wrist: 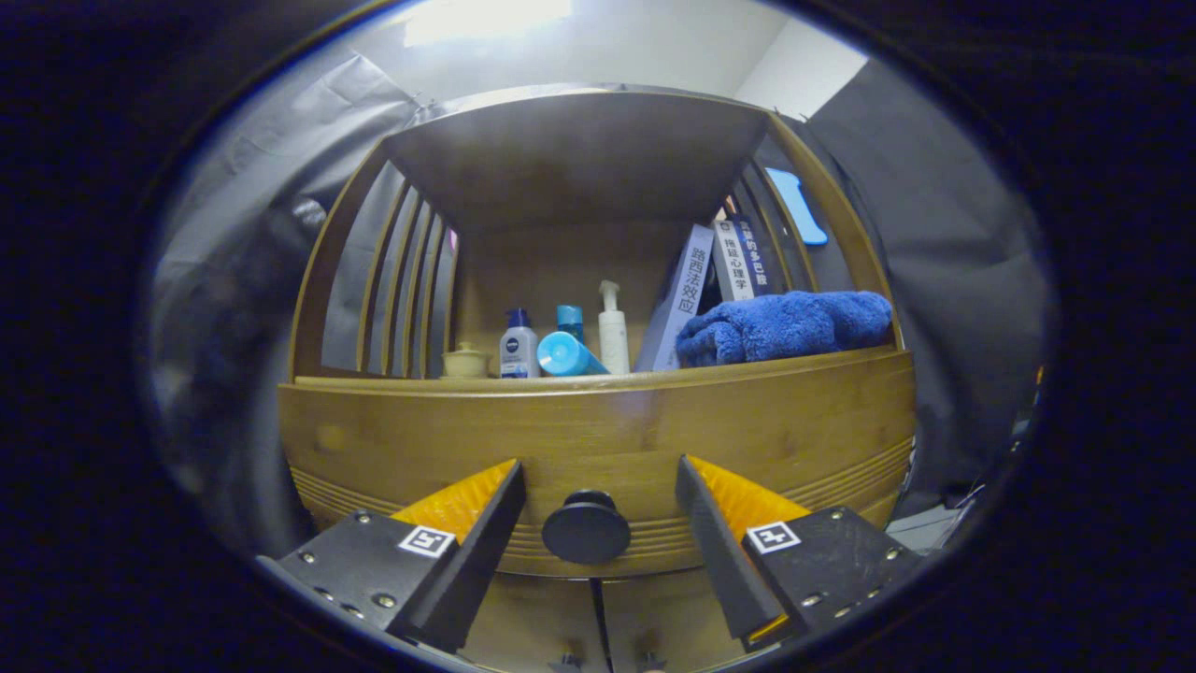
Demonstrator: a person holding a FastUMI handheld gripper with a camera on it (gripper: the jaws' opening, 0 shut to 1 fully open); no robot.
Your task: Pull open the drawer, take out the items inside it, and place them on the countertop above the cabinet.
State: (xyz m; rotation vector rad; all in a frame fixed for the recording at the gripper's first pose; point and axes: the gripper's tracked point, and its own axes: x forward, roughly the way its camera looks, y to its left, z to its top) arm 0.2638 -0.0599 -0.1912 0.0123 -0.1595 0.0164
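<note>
So, gripper [598, 523]: fingers are sitting spread wide apart, not pinching anything.
Knob [586, 526]: a round dark knob is sitting right between the two fingers, a bit nearer the left one, and neither finger is touching it as far as I can tell.
Drawer [598, 439]: the wooden front with grooved lines along its lower part is facing the gripper just ahead of the fingers, looking closed, so whatever's inside is hidden.
Below the drawer: two cabinet doors [598, 626] are meeting at a dark seam, with small handles peeking in at the bottom.
Countertop [598, 381]: running along just above the drawer front, inside a slatted wooden shelf.
Stuff on it, left to right: a small cream lidded jar [464, 361], a white bottle with a blue cap [519, 346], a light blue tube [568, 356] lying on its side, a white pump bottle [613, 332], leaning books [680, 297], and a fluffy blue towel [783, 325] bunched up on the right.
</note>
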